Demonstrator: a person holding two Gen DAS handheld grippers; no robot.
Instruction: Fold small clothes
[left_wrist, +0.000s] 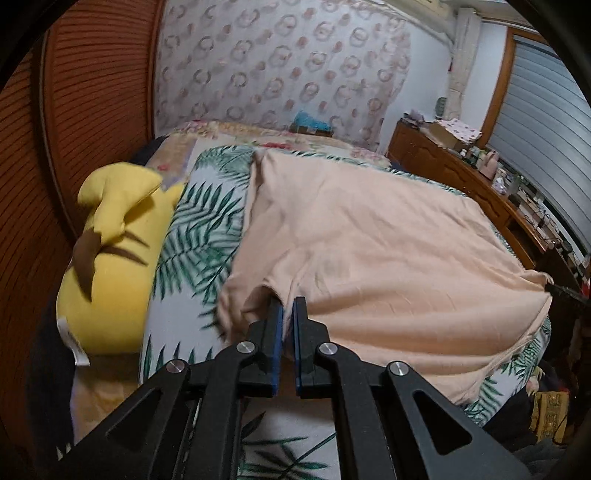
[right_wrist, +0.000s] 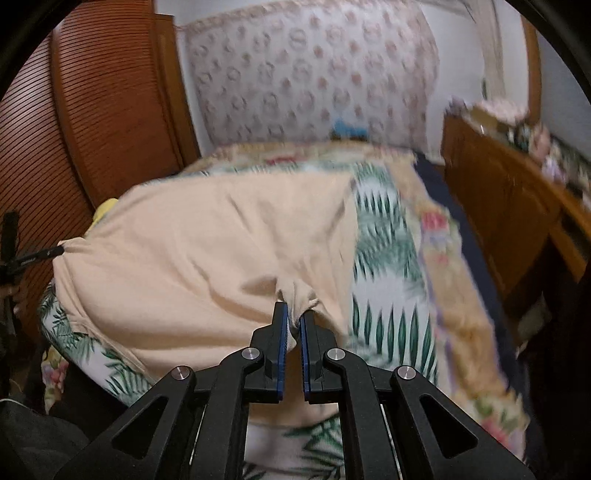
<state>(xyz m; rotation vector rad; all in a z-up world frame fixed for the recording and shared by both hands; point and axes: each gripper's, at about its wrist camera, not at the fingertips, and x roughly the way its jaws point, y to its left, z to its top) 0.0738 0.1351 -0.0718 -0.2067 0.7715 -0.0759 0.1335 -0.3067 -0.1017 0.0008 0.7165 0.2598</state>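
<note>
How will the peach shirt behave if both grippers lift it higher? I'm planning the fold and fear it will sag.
Probably floppy: the peach shirt bunches where the left gripper and the right gripper pinch it, and it drapes in soft wrinkles over the leaf-print cover. It looks thin, so likely light. Expect the middle to sag between the two grips.

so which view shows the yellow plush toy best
The left wrist view: the yellow plush toy lies in full sight on the bed beside the peach shirt. The right wrist view shows only a yellow sliver behind the shirt's far corner.
</note>
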